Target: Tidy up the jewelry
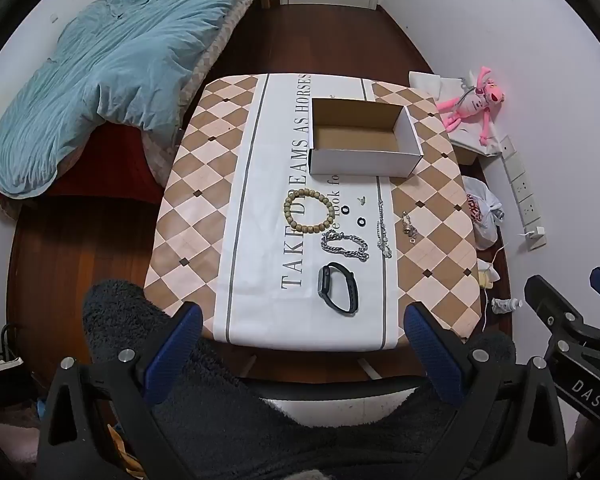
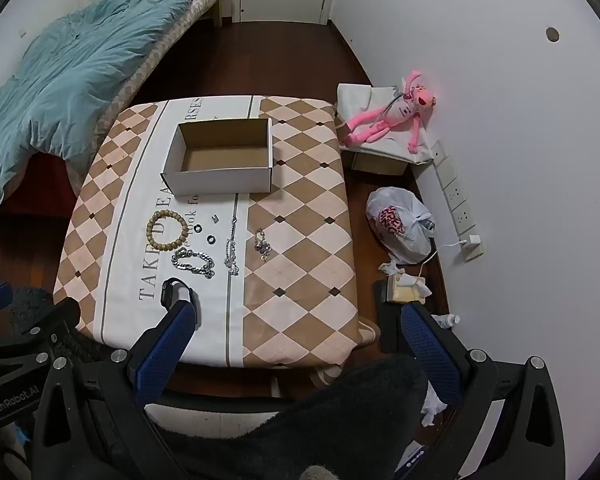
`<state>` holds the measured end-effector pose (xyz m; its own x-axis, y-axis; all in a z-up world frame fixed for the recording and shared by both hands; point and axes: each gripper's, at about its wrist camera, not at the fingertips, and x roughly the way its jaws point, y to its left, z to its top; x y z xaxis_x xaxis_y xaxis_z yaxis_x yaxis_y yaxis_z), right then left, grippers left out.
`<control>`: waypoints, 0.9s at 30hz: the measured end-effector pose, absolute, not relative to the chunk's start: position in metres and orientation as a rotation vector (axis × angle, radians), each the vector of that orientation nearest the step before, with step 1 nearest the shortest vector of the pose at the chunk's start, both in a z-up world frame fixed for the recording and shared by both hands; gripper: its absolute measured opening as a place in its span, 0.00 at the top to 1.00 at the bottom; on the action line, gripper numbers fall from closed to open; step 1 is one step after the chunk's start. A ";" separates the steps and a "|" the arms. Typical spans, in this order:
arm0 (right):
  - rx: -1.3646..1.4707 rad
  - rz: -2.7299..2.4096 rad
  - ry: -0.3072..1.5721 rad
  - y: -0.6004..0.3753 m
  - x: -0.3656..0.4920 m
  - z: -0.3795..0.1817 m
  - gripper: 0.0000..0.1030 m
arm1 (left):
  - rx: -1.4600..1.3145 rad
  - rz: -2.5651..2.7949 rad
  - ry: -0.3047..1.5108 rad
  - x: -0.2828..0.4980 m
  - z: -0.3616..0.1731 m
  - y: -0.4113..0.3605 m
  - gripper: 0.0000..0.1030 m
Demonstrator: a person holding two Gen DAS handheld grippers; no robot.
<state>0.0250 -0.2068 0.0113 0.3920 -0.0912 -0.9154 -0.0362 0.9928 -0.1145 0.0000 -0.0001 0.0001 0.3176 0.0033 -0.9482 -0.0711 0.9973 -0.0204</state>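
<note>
An empty open cardboard box [image 1: 361, 138] [image 2: 222, 160] stands at the far middle of the checkered table [image 1: 204, 184] [image 2: 307, 240]. In front of it lie a wooden bead bracelet [image 1: 308, 210] [image 2: 166, 231], a thick silver chain [image 1: 344, 245] [image 2: 193, 263], a thin silver chain [image 1: 383, 228] [image 2: 231, 250], a small charm chain [image 1: 408, 229] [image 2: 262, 245], two small black rings [image 1: 359, 222] [image 2: 210, 239] and a black smartwatch [image 1: 338, 293] [image 2: 171, 289]. My left gripper [image 1: 303, 354] and right gripper [image 2: 300, 346] are open and empty, above the near table edge.
A bed with a blue quilt [image 1: 100, 72] stands to the left. A pink plush toy [image 2: 391, 118], a white plastic bag [image 2: 403, 228], a power strip [image 2: 457, 200] and tissues [image 2: 403, 282] are on the right floor by the wall.
</note>
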 end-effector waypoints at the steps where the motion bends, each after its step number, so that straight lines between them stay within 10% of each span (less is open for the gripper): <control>1: -0.123 -0.035 1.169 -0.207 0.025 0.011 0.00 | -0.062 0.048 1.245 0.000 0.000 0.000 0.00; 27: -0.114 -0.031 1.161 -0.210 0.025 0.015 0.00 | -0.064 0.061 1.220 0.004 0.011 0.004 0.00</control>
